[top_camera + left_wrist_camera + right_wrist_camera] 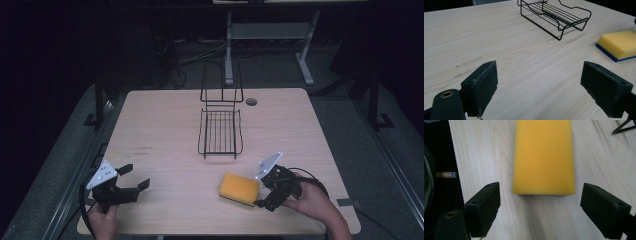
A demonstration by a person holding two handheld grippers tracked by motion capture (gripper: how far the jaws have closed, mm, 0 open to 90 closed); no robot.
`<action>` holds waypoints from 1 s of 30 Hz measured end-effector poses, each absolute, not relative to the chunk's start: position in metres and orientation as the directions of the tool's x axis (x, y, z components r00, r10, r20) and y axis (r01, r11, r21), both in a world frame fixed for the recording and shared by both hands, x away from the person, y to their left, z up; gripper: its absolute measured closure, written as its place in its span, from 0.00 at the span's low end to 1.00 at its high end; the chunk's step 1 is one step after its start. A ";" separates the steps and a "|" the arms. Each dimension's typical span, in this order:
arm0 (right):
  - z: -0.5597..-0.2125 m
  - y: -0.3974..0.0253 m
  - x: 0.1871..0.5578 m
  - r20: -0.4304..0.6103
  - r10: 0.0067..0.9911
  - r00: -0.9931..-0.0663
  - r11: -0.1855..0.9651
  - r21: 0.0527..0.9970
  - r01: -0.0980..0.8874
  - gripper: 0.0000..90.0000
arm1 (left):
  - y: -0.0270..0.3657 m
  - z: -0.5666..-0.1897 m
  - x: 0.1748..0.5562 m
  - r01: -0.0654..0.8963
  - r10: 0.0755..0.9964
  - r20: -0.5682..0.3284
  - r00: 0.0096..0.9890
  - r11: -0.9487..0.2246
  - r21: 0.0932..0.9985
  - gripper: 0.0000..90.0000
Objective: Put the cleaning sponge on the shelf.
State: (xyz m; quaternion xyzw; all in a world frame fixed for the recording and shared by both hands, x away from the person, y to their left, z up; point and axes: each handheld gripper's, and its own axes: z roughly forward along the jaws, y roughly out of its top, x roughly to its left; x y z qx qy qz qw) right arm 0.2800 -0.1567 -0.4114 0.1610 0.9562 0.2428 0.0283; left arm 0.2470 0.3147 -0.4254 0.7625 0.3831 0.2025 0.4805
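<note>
near the front right of the desk (165, 125) lies a yellow sponge (239, 189) with a blue scrub layer underneath, flat on the wood, short of the empty black wire rack (220, 131). it looks light and soft, likely to squash under pressure, so a gentle hold across its narrow sides seems best. the right claw (261, 186) is spread wide, wider than the sponge, its jaws just short of the near end and touching nothing. the left claw (133, 177) hovers well apart at the front left, also spread wide and empty.
</note>
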 end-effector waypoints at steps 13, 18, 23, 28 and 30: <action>-0.411 -0.143 0.287 0.035 0.294 -0.955 0.840 0.467 0.275 0.18 | 0.314 -0.425 0.247 0.388 0.777 -0.059 0.626 -0.245 0.889 0.15; -0.413 -0.136 0.291 0.046 0.287 -0.957 0.846 0.457 0.276 0.18 | 0.315 -0.425 0.247 0.389 0.779 -0.062 0.624 -0.241 0.889 0.15; -0.414 -0.130 0.296 0.052 0.282 -0.958 0.849 0.452 0.274 0.18 | 0.315 -0.425 0.247 0.389 0.780 -0.061 0.623 -0.241 0.889 0.15; -0.415 -0.125 0.298 0.055 0.279 -0.959 0.851 0.448 0.273 0.18 | 0.315 -0.425 0.247 0.388 0.780 -0.061 0.623 -0.240 0.890 0.15; -0.416 -0.122 0.299 0.055 0.279 -0.959 0.852 0.446 0.273 0.18 | 0.315 -0.425 0.247 0.388 0.779 -0.061 0.624 -0.242 0.889 0.15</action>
